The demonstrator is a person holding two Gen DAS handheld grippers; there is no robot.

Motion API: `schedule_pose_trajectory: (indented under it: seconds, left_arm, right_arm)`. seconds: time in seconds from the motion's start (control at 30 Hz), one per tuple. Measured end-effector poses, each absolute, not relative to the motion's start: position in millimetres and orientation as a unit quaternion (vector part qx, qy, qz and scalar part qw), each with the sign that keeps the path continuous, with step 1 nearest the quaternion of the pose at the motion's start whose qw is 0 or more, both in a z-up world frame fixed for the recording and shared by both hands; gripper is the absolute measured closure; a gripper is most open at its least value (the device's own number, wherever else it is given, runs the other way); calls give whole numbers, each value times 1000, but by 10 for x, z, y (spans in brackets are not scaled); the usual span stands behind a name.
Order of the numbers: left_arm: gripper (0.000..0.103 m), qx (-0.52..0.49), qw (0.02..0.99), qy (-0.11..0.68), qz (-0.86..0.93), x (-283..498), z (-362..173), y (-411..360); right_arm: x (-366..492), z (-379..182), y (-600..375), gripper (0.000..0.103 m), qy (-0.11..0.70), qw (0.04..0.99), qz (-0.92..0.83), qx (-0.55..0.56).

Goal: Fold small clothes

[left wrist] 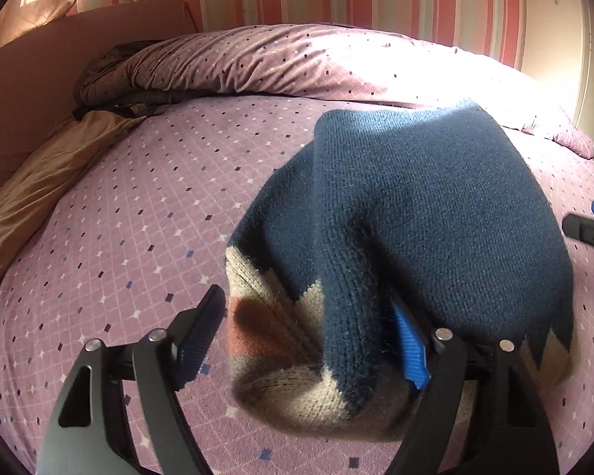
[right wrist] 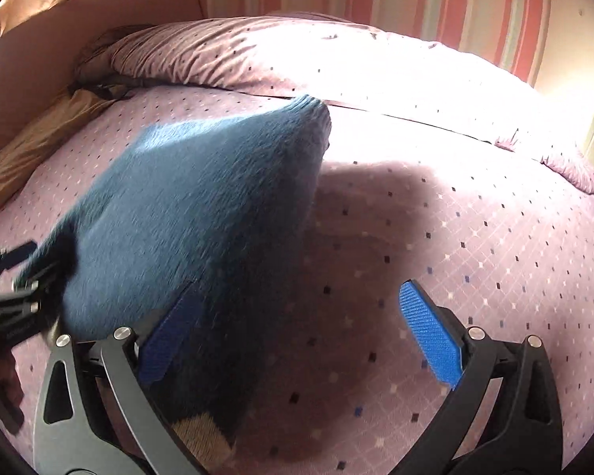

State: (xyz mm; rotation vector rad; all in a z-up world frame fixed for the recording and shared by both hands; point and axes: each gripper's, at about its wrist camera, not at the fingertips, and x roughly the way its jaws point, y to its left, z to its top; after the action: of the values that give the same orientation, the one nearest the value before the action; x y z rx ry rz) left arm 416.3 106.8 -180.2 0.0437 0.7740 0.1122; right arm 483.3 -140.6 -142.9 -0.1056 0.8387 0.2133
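A dark blue knitted sweater point(left wrist: 435, 206) with a beige and rust zigzag hem lies bunched on the purple patterned bed sheet point(left wrist: 118, 217). My left gripper point(left wrist: 307, 304) stands open around the hem end; the knit drapes over its right finger point(left wrist: 412, 352), while its left finger is beside the cloth. In the right wrist view the sweater point(right wrist: 186, 213) is blurred and lies over the left finger point(right wrist: 170, 340) of my right gripper point(right wrist: 299, 289), which is open with bare sheet between its pads. Each gripper shows at the edge of the other's view: right gripper point(left wrist: 590, 225), left gripper point(right wrist: 16, 277).
A rolled purple duvet point(left wrist: 277, 63) runs along the back of the bed. A tan cloth point(left wrist: 39, 182) lies along the left side by a brown headboard point(left wrist: 31, 67). Striped wall behind; bright sunlight falls on the right. Bare sheet point(right wrist: 455, 237) spreads right of the sweater.
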Motion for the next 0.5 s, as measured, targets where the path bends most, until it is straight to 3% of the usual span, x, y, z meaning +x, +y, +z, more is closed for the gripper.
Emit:
schedule_pose_trajectory:
  seconds: [0.13, 0.23, 0.33, 0.5]
  left_arm:
    - [15, -4, 925, 378, 48, 4175, -1814, 1161]
    - [12, 9, 929, 368, 41, 4166, -1790, 1128]
    - [12, 25, 935, 352, 46, 4134, -1712, 1072]
    - [12, -3, 948, 315, 44, 4079, -1452, 1099]
  right_arm:
    - [5229, -1597, -1360, 3, 452, 884, 107, -41]
    - [5338, -1810, -1175, 3, 458, 877, 87, -120]
    - [5437, -1754, -1277, 3, 471, 874, 97, -73]
    - [5599, -1407, -1482, 3, 417, 904, 93, 4]
